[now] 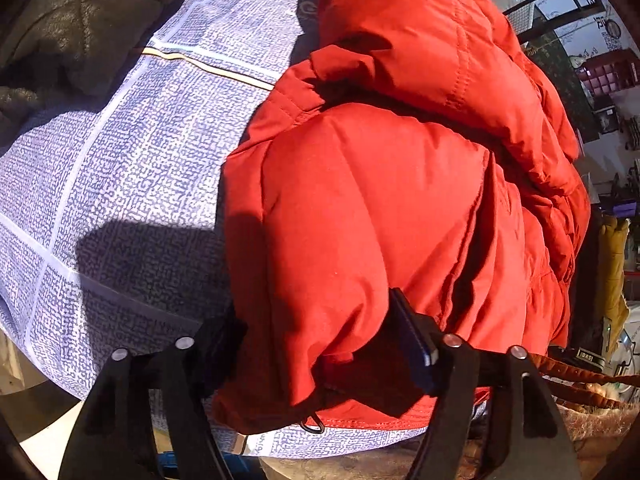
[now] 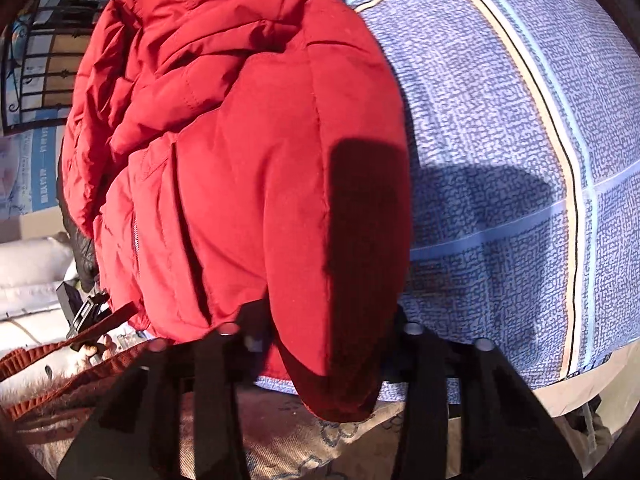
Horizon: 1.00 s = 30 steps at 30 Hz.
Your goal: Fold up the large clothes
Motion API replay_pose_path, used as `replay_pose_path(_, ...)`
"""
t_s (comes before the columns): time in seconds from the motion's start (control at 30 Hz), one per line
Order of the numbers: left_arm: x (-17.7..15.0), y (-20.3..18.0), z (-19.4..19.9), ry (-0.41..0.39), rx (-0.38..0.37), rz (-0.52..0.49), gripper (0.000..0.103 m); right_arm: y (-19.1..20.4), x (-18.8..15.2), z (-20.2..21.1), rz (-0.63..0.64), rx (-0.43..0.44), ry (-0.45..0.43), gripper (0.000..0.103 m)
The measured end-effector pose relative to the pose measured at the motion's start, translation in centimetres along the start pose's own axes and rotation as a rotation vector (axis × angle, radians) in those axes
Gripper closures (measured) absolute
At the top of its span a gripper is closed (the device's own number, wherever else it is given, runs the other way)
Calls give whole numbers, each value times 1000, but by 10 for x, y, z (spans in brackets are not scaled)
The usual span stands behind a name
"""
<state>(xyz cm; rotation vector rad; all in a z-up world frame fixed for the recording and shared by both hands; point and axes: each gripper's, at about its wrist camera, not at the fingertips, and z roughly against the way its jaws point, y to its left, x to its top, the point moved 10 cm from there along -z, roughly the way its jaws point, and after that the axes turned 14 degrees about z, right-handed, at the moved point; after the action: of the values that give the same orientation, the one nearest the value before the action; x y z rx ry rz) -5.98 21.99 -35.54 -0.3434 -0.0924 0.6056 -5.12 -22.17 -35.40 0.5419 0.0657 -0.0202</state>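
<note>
Jacket [image 1: 380, 184] front and centre, a big puffy red one, bunched in folds on a blue patterned sheet [image 1: 120, 168] with pale stripes crossing it, and it fills most of both wrist views. From the right wrist the same jacket [image 2: 240, 152] lies on the left part of the sheet [image 2: 500, 160], with bare cloth stretching away beside it. Up in the far corner of the left view sits a dark leather garment [image 1: 72, 20] (glossy, crumpled, resting at the edge of the sheet). Down to the tools now: the left gripper [image 1: 320, 344] has its fingers spread around the near hem of the jacket, red fabric bulging between them, one finger at each side of the bundle. The right gripper [image 2: 320, 332] is likewise spread, a rounded lobe of the jacket hanging down between its fingers over the sheet's near edge. Smallest of all, a little dark loop [image 1: 314, 426] dangles at the hem.
</note>
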Motion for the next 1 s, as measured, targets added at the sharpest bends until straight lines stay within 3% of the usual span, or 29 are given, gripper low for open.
replay_pose_path(0.07, -3, -8, 2, -11, 8, -18, 60, 10, 3, 2, 17, -3, -4, 82)
replay_pose_path(0.2, -4, -21, 9, -22, 23, -40, 82, 23, 7, 12, 65, -17, -8, 91)
replay_pose_path(0.37, -11, -28, 38, -56, -2, -114, 90, 39, 2, 31, 128, -16, -23, 94)
replay_pose_path(0.5, -26, -22, 51, -38, 20, -159, 90, 41, -22, 36, 149, -9, 18, 95)
replay_pose_path(0.67, -36, -13, 60, -22, 36, -128, 90, 31, -42, 37, 117, -11, 34, 95)
replay_pose_path(0.8, 2, -48, 74, -95, 16, -165, 91, 53, 6, 54, 176, 1, -59, 95)
replay_pose_path(1.0, 88, -145, 115, -294, -40, -322, 91, 105, 138, 107, 316, -19, -274, 95)
